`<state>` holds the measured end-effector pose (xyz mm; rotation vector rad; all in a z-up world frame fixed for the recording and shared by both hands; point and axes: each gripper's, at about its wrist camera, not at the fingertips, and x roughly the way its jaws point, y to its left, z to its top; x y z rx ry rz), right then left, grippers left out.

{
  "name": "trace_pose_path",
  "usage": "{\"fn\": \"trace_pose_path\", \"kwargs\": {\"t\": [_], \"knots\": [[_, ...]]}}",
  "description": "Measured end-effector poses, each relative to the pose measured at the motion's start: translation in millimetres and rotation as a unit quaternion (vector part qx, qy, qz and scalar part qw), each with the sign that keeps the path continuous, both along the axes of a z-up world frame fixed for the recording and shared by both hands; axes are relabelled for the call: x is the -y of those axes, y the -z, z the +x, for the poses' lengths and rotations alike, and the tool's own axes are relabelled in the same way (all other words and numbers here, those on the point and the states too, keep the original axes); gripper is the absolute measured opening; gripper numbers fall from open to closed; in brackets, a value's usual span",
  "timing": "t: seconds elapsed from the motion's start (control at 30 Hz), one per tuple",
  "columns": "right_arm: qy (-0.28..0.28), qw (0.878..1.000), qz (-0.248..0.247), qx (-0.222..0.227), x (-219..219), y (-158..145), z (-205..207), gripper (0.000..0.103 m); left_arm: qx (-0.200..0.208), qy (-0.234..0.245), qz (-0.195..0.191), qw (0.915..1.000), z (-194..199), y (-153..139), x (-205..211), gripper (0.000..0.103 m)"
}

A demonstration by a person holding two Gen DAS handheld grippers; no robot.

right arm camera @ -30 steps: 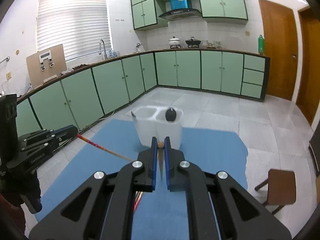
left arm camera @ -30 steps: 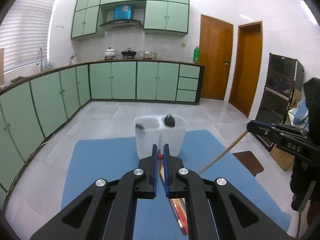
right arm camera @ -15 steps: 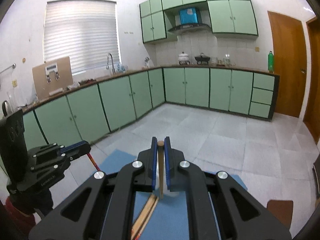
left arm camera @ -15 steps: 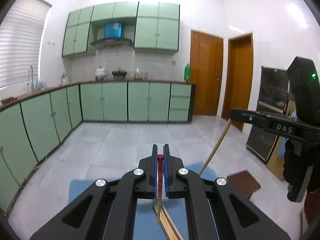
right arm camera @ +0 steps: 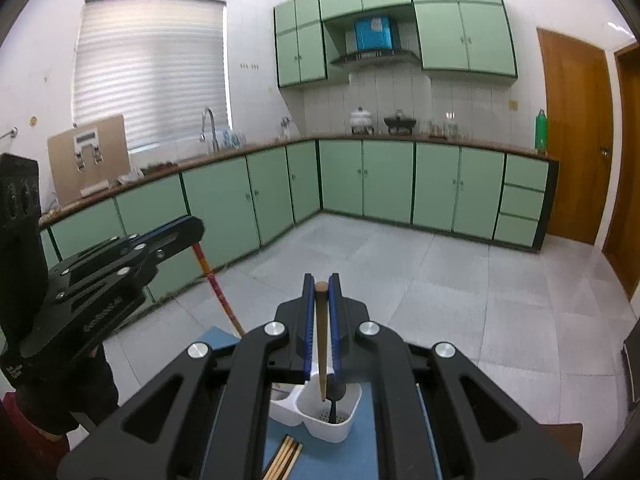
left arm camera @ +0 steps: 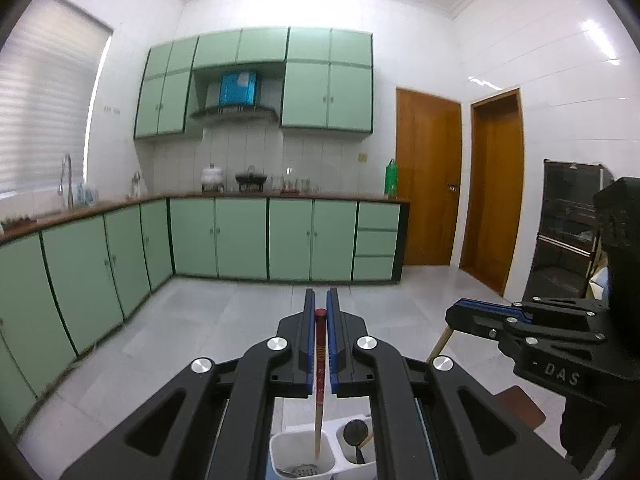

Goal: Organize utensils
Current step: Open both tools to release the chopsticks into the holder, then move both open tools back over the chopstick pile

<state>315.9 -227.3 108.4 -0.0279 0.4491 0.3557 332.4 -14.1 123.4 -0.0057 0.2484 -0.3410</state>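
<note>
Left tongs (left arm camera: 319, 312) clamp a red-topped chopstick (left arm camera: 319, 364), right tongs (right arm camera: 321, 292) a plain chopstick (right arm camera: 322, 344), both poised above the near white caddy (right arm camera: 316, 420). Next: lower each tip into a compartment, then release.

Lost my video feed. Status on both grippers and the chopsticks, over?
Left gripper shut on red-tipped chopstick, right gripper on plain chopstick. Both hang over white holder. Black spoon already in right compartment.
</note>
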Motion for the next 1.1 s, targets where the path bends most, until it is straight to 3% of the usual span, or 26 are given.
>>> {"fn": "trace_pose_path", "kwargs": {"t": [0.23, 0.33, 0.4, 0.6, 0.73, 0.87, 1.1], "knots": [[-0.002, 0.998, -0.011, -0.055, -12, 46, 16, 0.009, -0.079, 0.005, 0.01, 0.9968, 28, 51, 2, 0.008], [0.006, 0.998, -0.009, -0.055, -11, 50, 10, 0.026, -0.087, 0.005, 0.012, 0.9961, 25, 55, -2, 0.013], [0.012, 0.999, -0.005, -0.043, -7, 46, -1, 0.026, -0.084, 0.007, 0.01, 0.9964, 17, 53, -5, 0.014], [0.033, 0.999, 0.005, -0.007, 13, 33, -45, 0.046, -0.059, 0.003, 0.008, 0.9982, -28, 37, -17, 0.03], [0.043, 0.999, 0.002, 0.005, 25, 43, -84, 0.07, -0.057, -0.007, 0.014, 0.9982, -66, 44, -26, 0.044], [0.057, 0.998, 0.001, 0.001, 31, 70, -123, 0.083, -0.075, -0.017, 0.019, 0.9969, -97, 70, -34, 0.049], [0.074, 0.996, 0.001, -0.054, 20, 140, -170, 0.089, -0.148, -0.03, 0.041, 0.9878, -145, 148, -40, 0.057]]}}
